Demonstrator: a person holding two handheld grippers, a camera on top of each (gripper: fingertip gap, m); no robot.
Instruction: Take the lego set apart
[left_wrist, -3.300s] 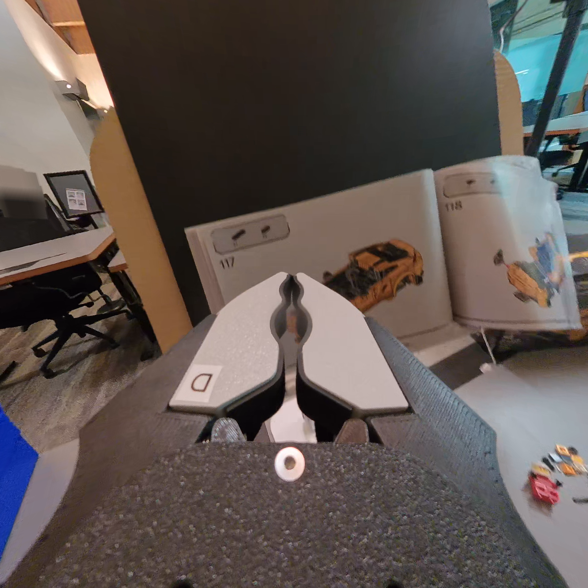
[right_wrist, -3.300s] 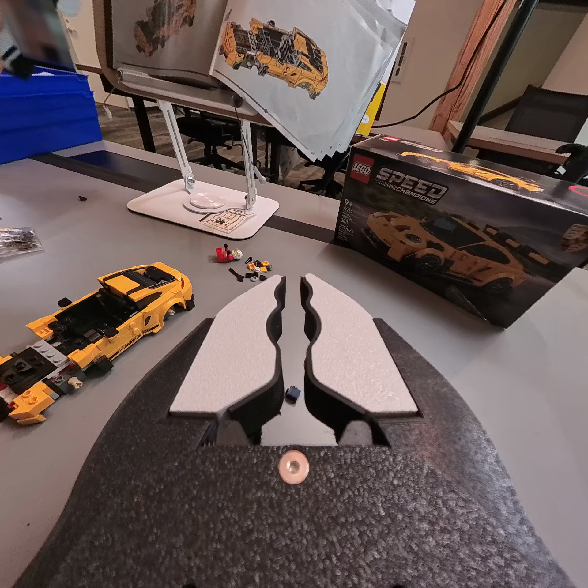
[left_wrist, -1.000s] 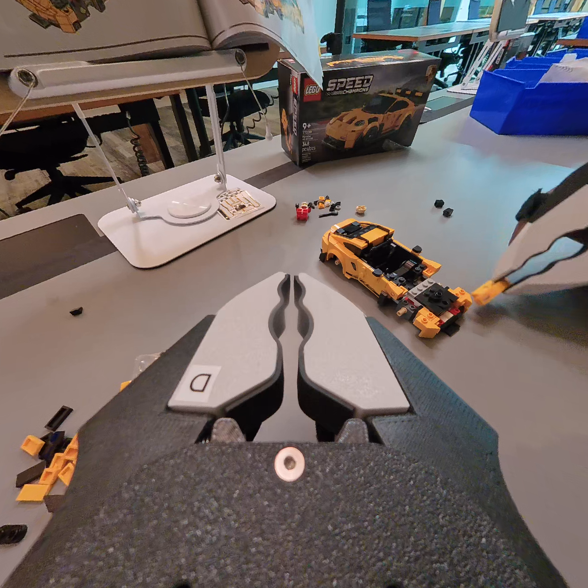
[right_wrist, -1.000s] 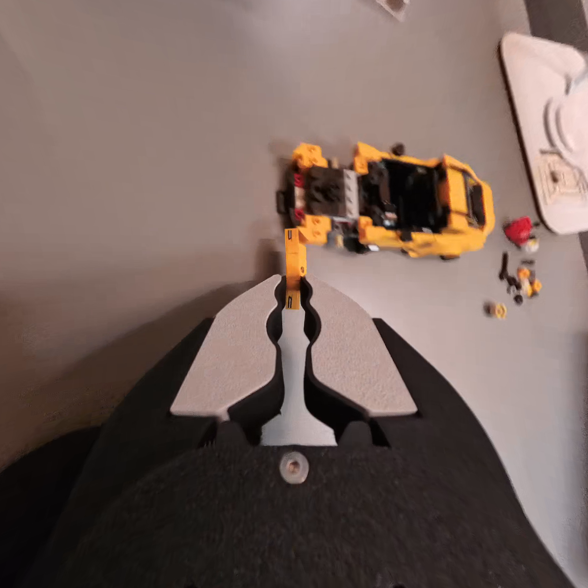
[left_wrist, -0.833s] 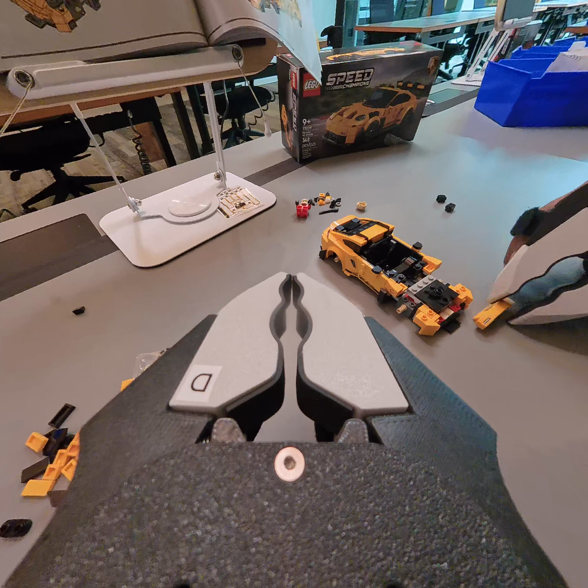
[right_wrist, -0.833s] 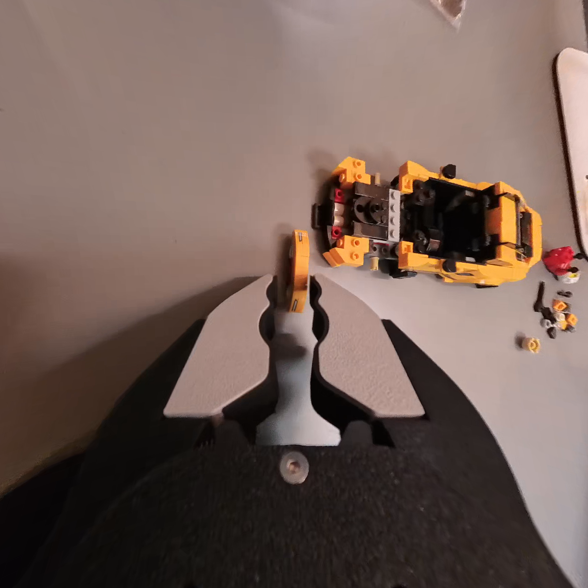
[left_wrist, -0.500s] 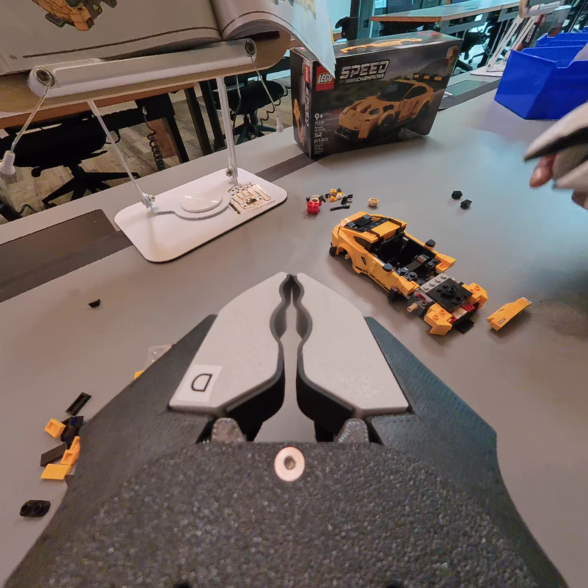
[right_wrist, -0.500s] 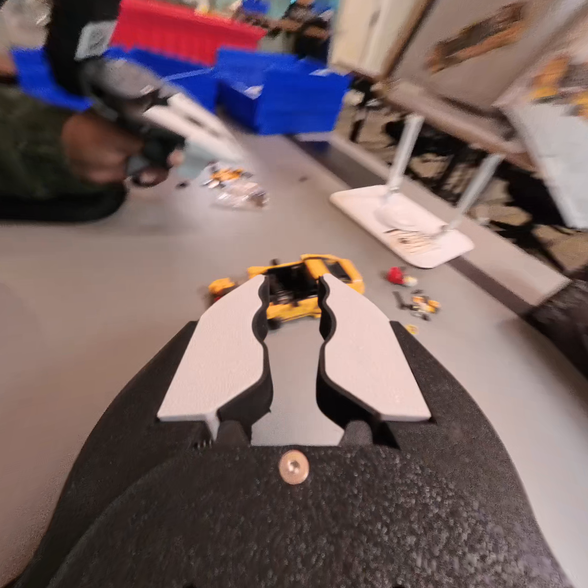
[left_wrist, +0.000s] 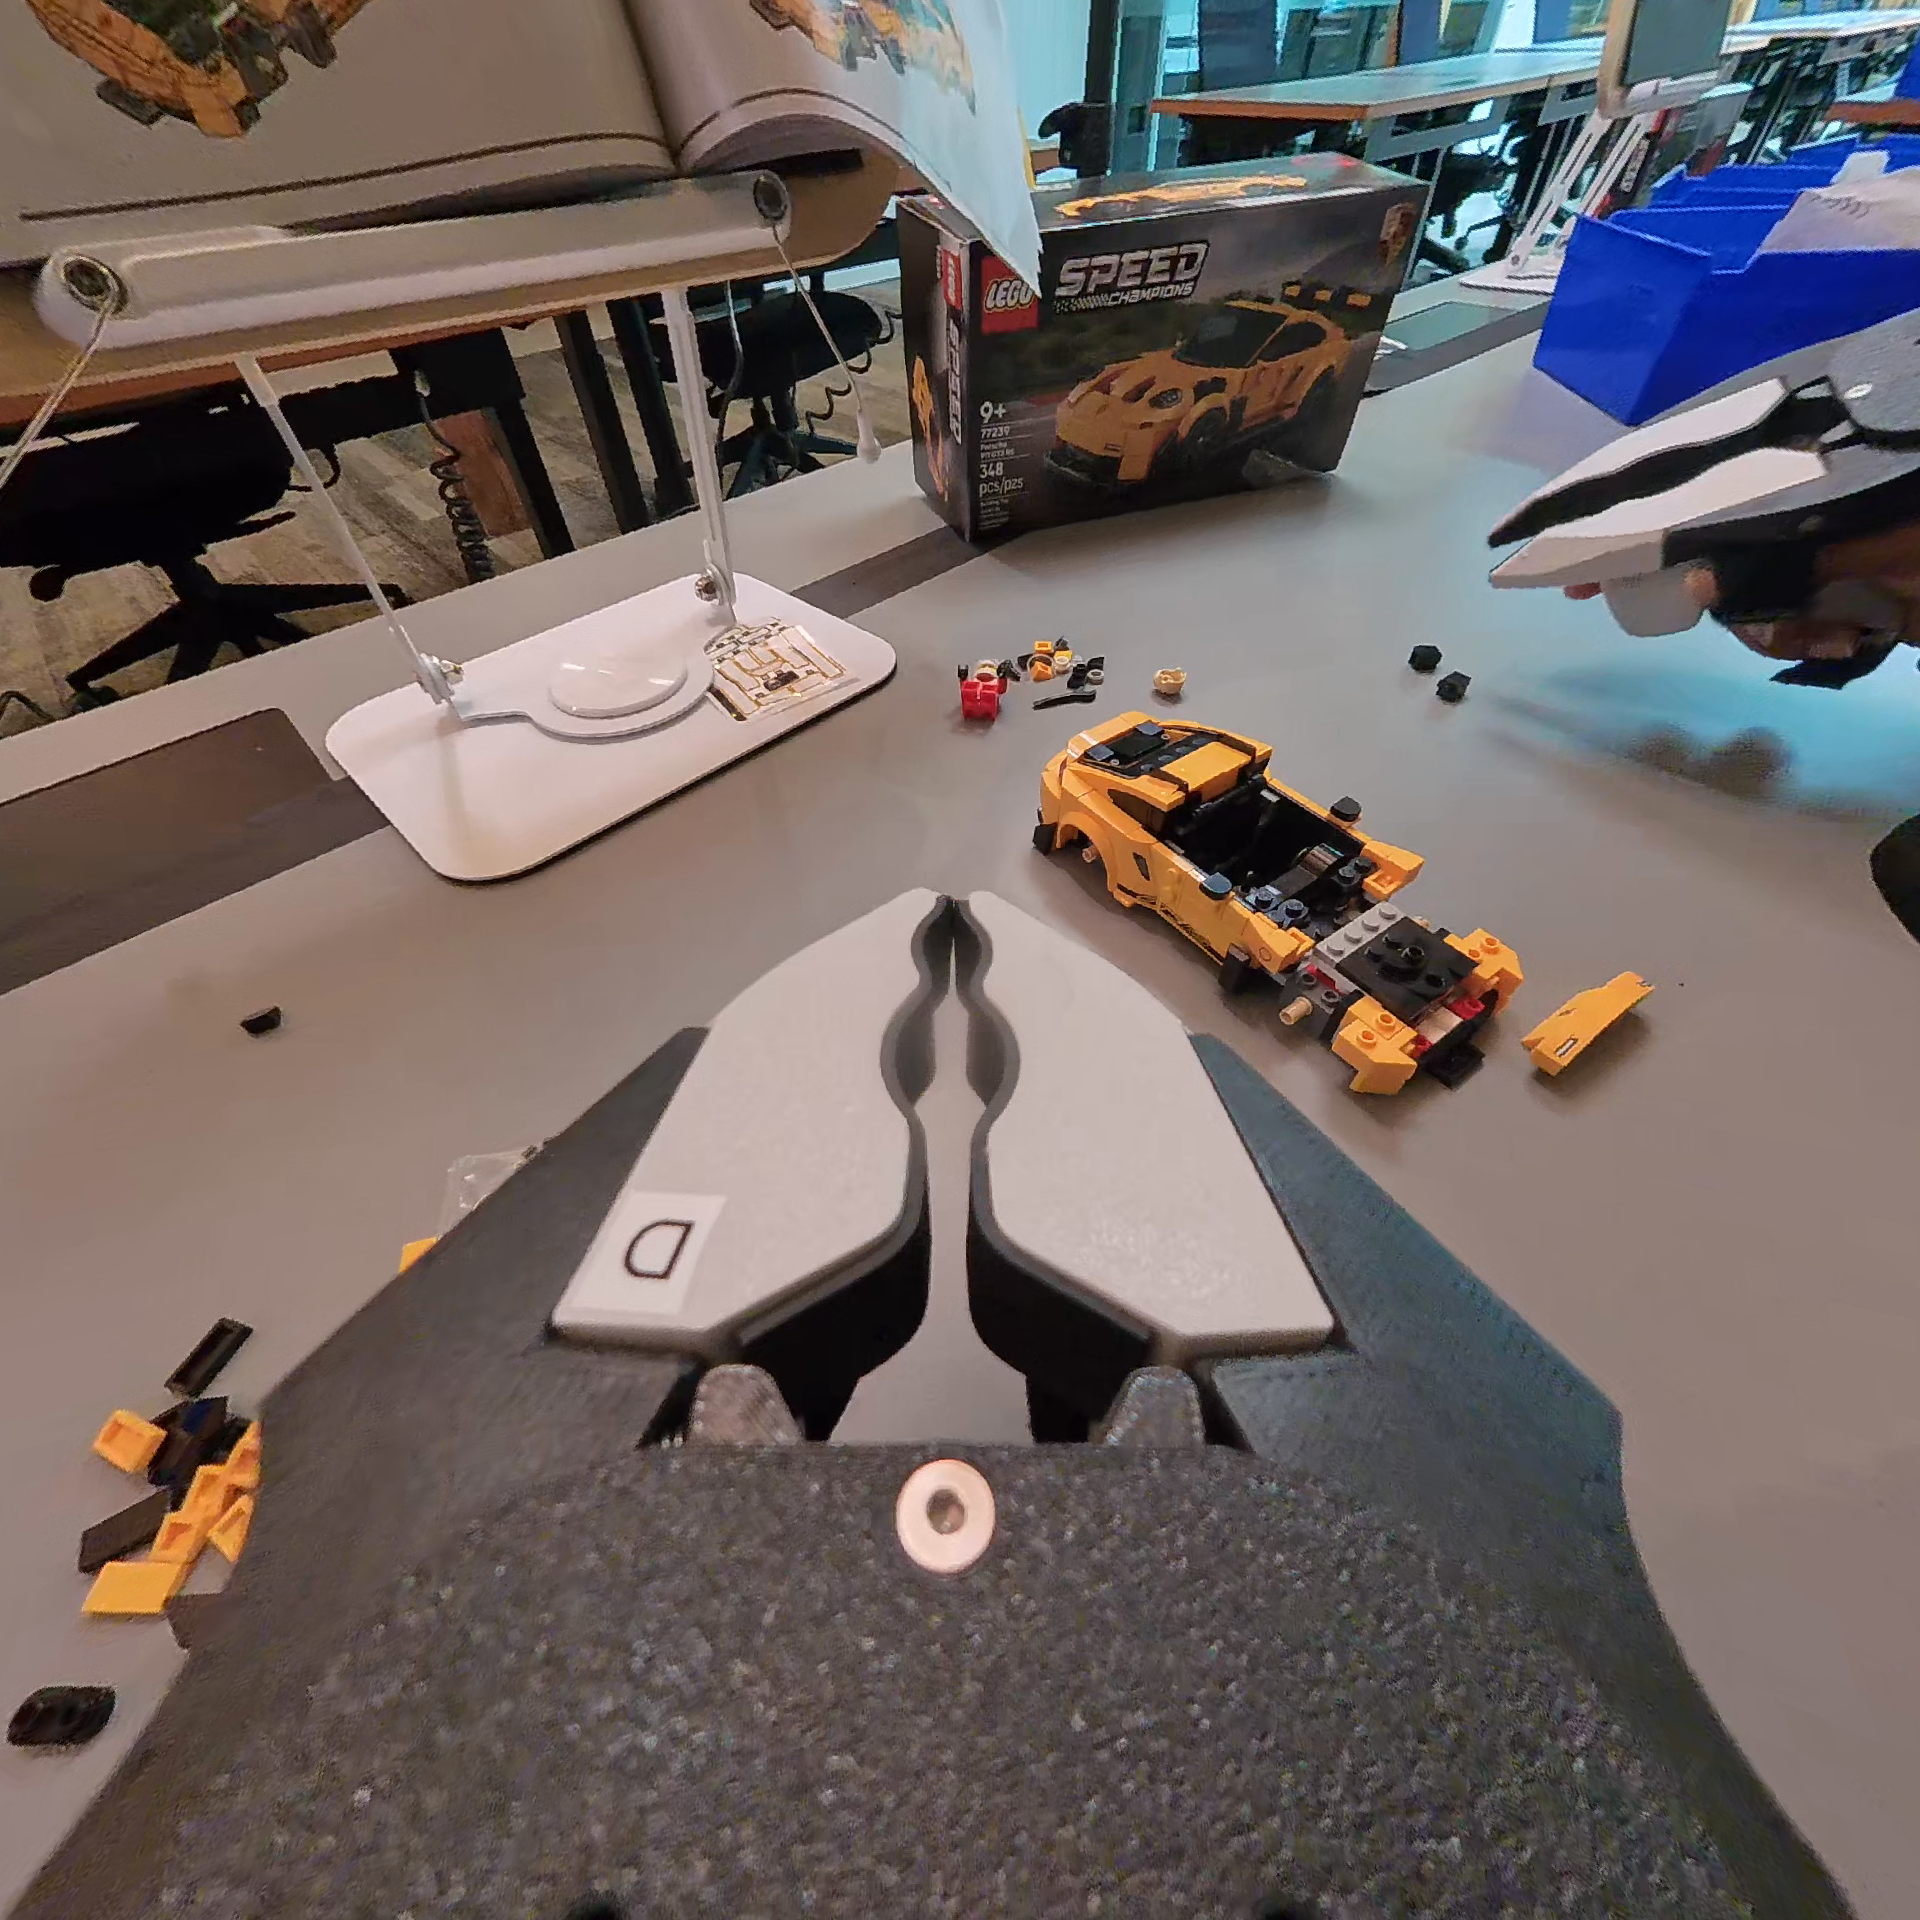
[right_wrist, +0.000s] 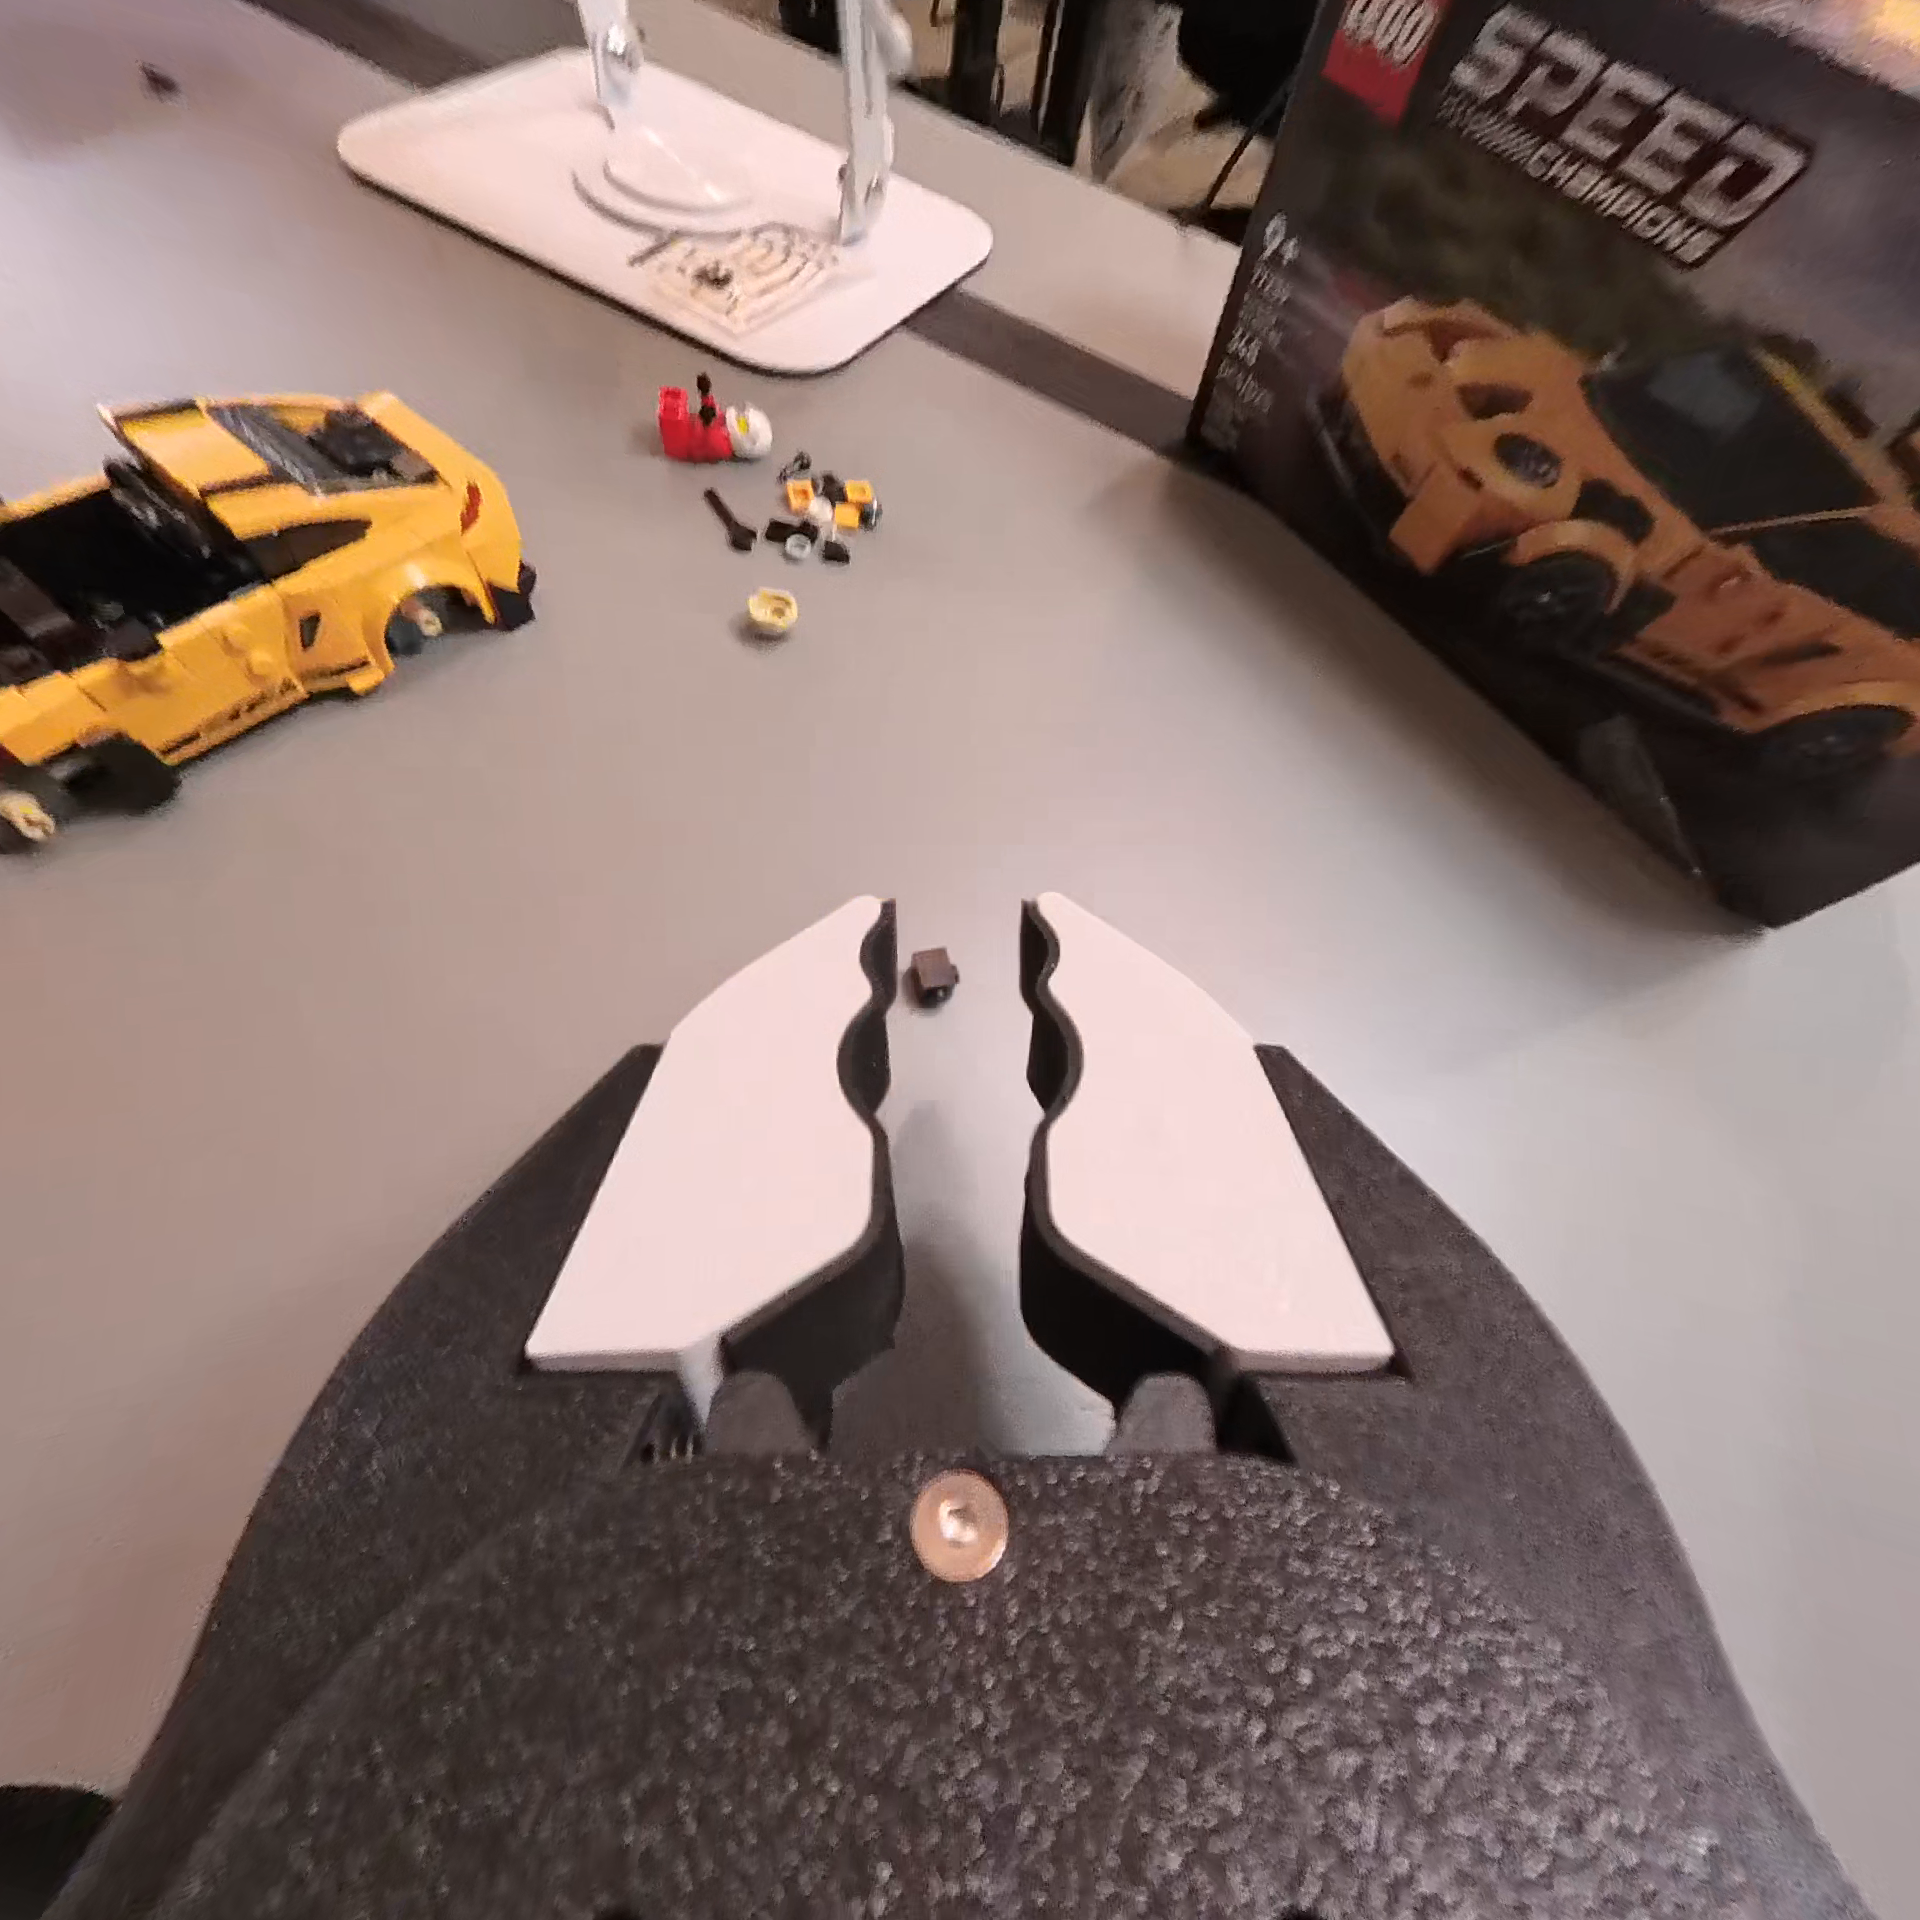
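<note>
A partly stripped yellow lego car (left_wrist: 1262, 883) sits on the grey table (left_wrist: 727, 987); it also shows at the left of the right wrist view (right_wrist: 229, 592). A loose yellow panel (left_wrist: 1587, 1021) lies just right of its rear. My left gripper (left_wrist: 953, 914) is shut and empty, hovering left of the car. My right gripper (right_wrist: 956, 914) is open and empty above the table, with a small dark piece (right_wrist: 932, 975) lying on the table between its fingertips. It shows at the right edge of the left wrist view (left_wrist: 1507, 556), held by a hand.
A cluster of small parts with a red piece (left_wrist: 979, 694) lies beyond the car. The lego box (left_wrist: 1153, 353) stands at the back. A white book stand base (left_wrist: 582, 748) holds the open manual. Loose yellow and black pieces (left_wrist: 166, 1496) lie at the near left. Blue bins (left_wrist: 1714, 301) stand at the far right. The tips of one gripper are about 35 centimetres away from the tips of the other. The loose yellow panel (left_wrist: 1587, 1021) is about 20 centimetres from both grippers' fingertips.
My right gripper opened and let go of the yellow panel beside the car's rear, then lifted and swung away right toward the box. My left gripper stayed shut, shifting slightly.
</note>
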